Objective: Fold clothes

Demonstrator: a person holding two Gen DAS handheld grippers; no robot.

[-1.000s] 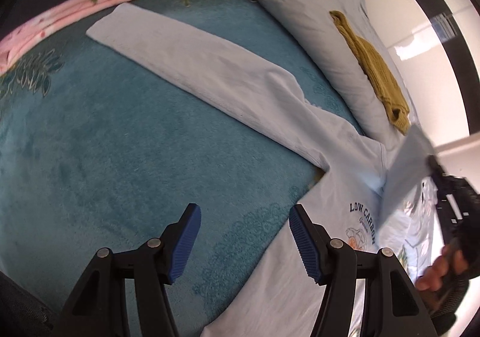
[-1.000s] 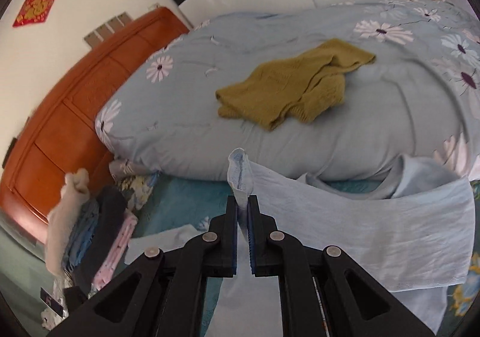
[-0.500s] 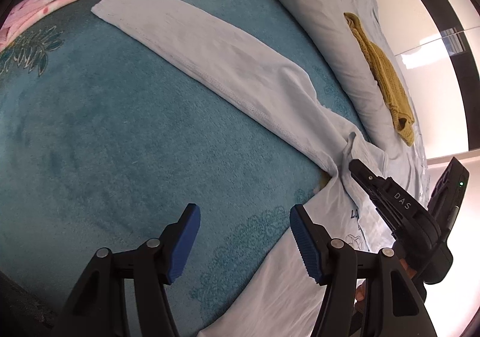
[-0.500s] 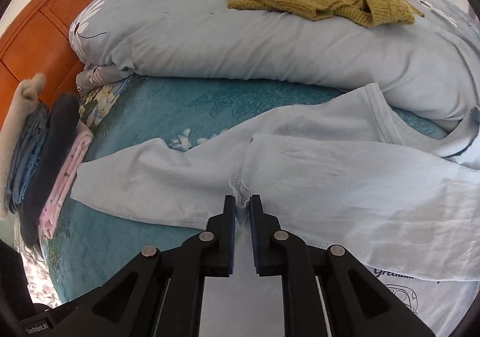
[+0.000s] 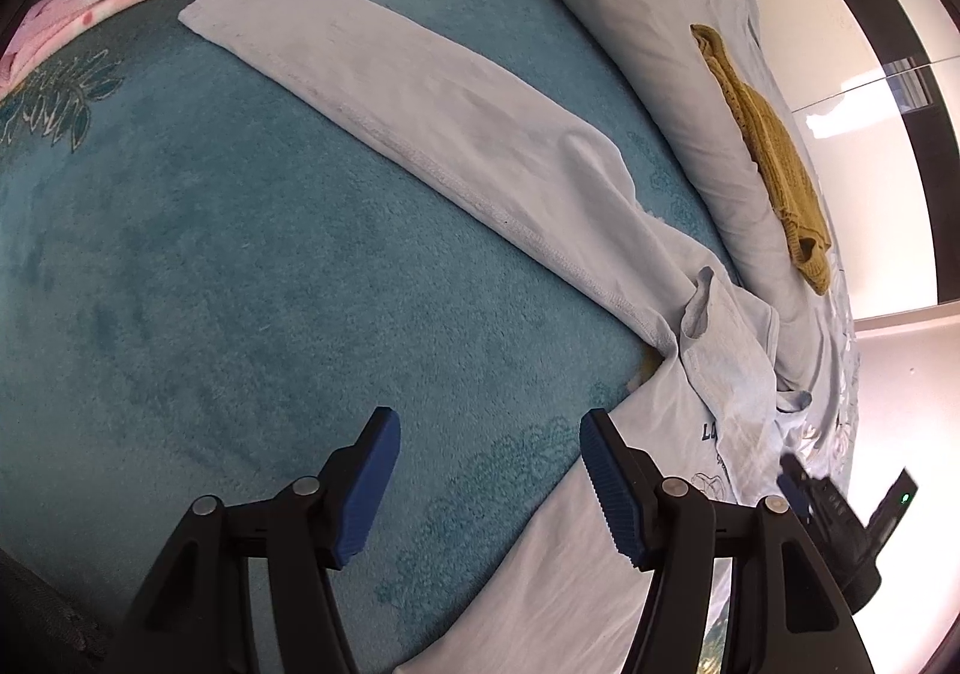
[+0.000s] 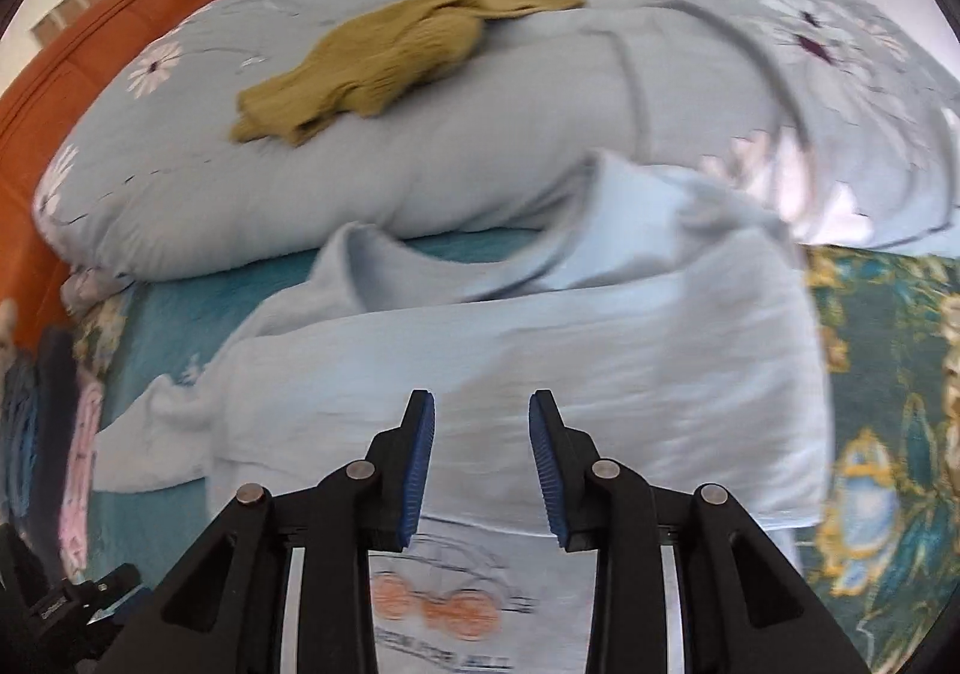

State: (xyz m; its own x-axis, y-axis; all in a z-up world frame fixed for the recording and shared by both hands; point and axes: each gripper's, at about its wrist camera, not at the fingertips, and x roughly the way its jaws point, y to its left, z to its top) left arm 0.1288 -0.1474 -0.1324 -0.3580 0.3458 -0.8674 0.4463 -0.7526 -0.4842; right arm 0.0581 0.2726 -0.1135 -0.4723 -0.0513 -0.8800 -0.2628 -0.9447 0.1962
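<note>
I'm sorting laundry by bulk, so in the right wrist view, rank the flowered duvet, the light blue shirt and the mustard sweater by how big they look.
Largest to smallest, as they look:
1. flowered duvet
2. light blue shirt, though it lies nearer the camera, so the gap with the duvet is unsure
3. mustard sweater, clearly smallest

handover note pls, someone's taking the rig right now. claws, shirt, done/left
Left claw: open, empty, over the teal blanket beside the shirt's hem.
Right claw: open, empty, above the shirt.
Light blue shirt: flat on the blanket, one sleeve folded across the chest, the other sleeve stretched out sideways.
Done: first sleeve fold.
Left: second sleeve, then body folds.
</note>
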